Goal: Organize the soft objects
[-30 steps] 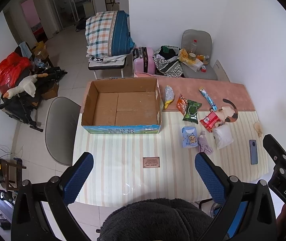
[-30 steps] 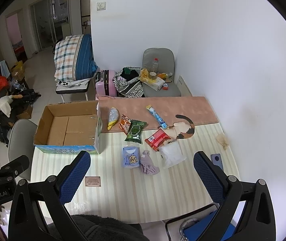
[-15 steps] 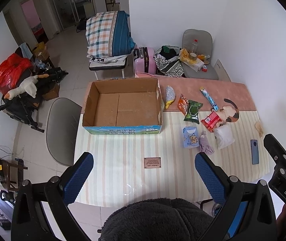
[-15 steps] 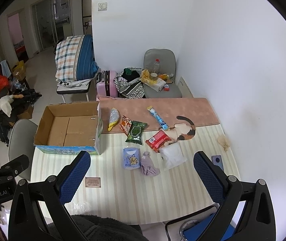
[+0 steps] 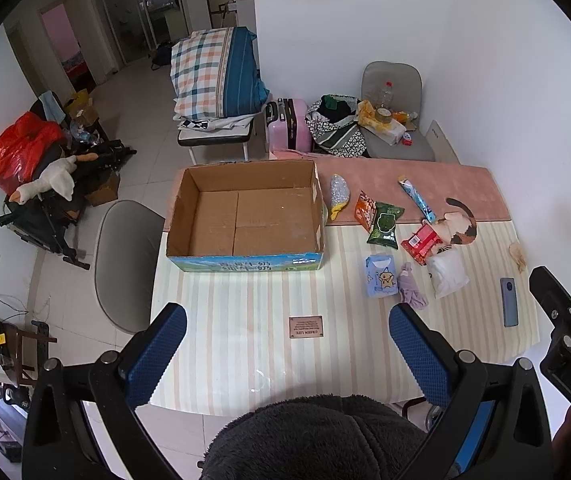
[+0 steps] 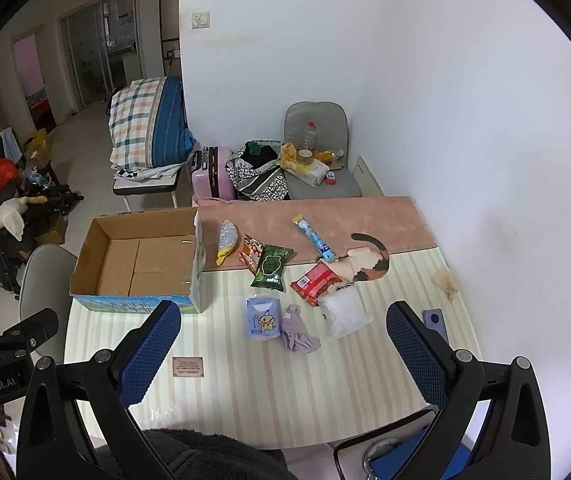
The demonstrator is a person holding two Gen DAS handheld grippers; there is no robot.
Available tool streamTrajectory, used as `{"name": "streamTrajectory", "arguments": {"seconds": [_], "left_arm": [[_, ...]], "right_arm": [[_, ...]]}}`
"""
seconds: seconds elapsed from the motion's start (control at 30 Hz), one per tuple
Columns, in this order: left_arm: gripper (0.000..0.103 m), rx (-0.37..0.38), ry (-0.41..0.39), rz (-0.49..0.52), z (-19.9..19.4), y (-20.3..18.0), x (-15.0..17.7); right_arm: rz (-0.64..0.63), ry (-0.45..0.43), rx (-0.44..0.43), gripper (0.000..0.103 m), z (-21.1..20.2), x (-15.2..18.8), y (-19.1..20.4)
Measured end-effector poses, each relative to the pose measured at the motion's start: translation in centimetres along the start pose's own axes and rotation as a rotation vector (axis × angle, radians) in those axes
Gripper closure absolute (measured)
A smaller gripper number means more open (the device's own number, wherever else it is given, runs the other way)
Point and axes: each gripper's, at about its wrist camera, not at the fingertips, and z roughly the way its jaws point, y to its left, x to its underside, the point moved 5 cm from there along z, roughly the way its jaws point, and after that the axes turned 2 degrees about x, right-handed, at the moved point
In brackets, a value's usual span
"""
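**Both grippers held wide above the table, soft things scattered right of the box**

Left wrist view: the left gripper (image 5: 287,344) hangs high over the near edge of the striped table (image 5: 245,300), its blue-padded fingers (image 5: 157,354) spread wide with nothing between them. An open brown cardboard box with a blue printed side (image 5: 245,216) stands on the table's far left part, its inside bare. To the right of the box lie the loose items: a clear bag with a yellow end (image 5: 338,195) just beside the box wall, an orange snack packet (image 5: 365,210), a dark green wipes packet (image 5: 385,226), a long blue tube-shaped packet (image 5: 417,199), a red packet (image 5: 421,242), a calico cat-shaped plush (image 5: 459,226), a white soft pouch (image 5: 447,274), a light blue tissue pack with a cartoon figure (image 5: 381,280) and a crumpled mauve cloth (image 5: 411,292) touching its right side. A grey-blue phone (image 5: 509,301) lies near the right edge.

Right wrist view: the right gripper (image 6: 281,342) is likewise fully spread and holds nothing, above the table's near side. The tissue pack (image 6: 263,318), mauve cloth (image 6: 297,330) and white pouch (image 6: 345,314) lie in a row between its fingers in the picture, well below them. The box (image 6: 141,256) sits to the left; a small brown label card (image 6: 188,367) lies near the front edge.
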Motion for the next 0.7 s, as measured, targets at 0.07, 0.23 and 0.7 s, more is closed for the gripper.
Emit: {"name": "streamTrajectory", "arguments": {"seconds": [0.07,0.23,0.7], "left_arm": [[0.000,0.002,0.002,0.001,-0.01,-0.06,-0.04],[0.000,0.005,0.007,-0.002,-0.25,0.22,0.27],[0.000,0.008,0.010,-0.008,-0.12,0.55,0.25]], "right_arm": [[-0.001,-0.001,-0.001,0.000,-0.04,-0.01,0.00],[-0.006,0.001,-0.007,0.000,0.08,-0.12,0.02],[-0.021,-0.001,-0.011,0.000,0.00,0.01,0.47]]}}
